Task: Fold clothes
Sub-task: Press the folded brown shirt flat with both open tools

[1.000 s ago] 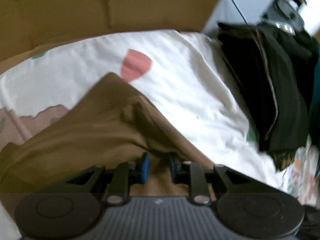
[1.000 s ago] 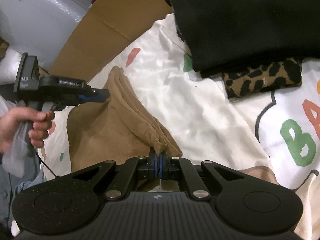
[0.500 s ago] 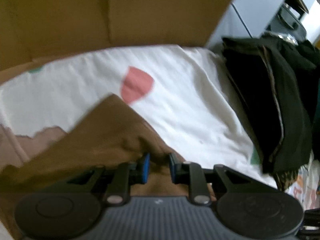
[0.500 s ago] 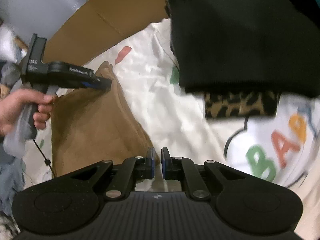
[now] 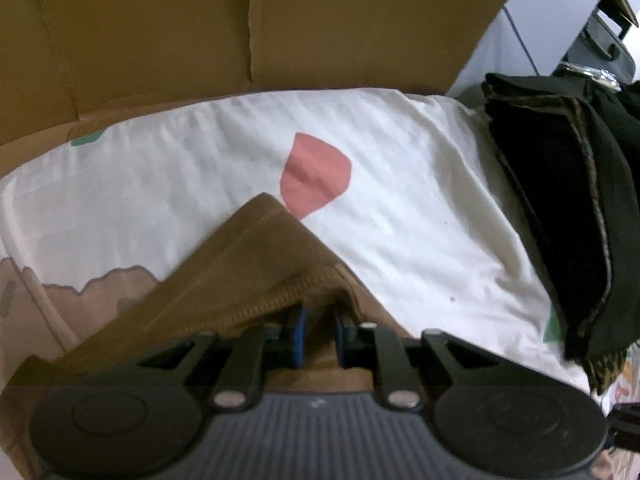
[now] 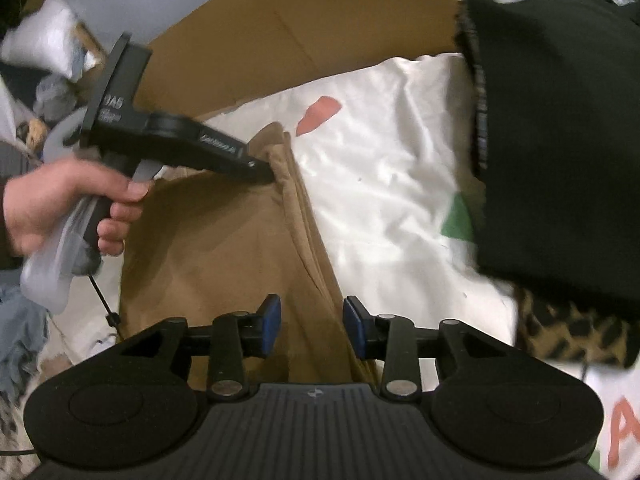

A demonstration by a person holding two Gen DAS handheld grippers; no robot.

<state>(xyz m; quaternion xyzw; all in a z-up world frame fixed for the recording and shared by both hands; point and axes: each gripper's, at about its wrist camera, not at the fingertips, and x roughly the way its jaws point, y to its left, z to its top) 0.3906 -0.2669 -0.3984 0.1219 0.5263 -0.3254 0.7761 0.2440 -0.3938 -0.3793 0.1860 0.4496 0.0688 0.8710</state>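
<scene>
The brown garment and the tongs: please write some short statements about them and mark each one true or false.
1. The right tongs stand open, pads clear of the brown garment. True; they have just been opening.
2. The left tongs hold nothing. False; cloth of the brown garment is bunched between their pads.
3. A black stack lies on a leopard-print piece. True.
4. The sheet under the garment is plain white. False; it bears a pink spot and other coloured prints.
5. Cardboard stands behind the sheet. True.
</scene>
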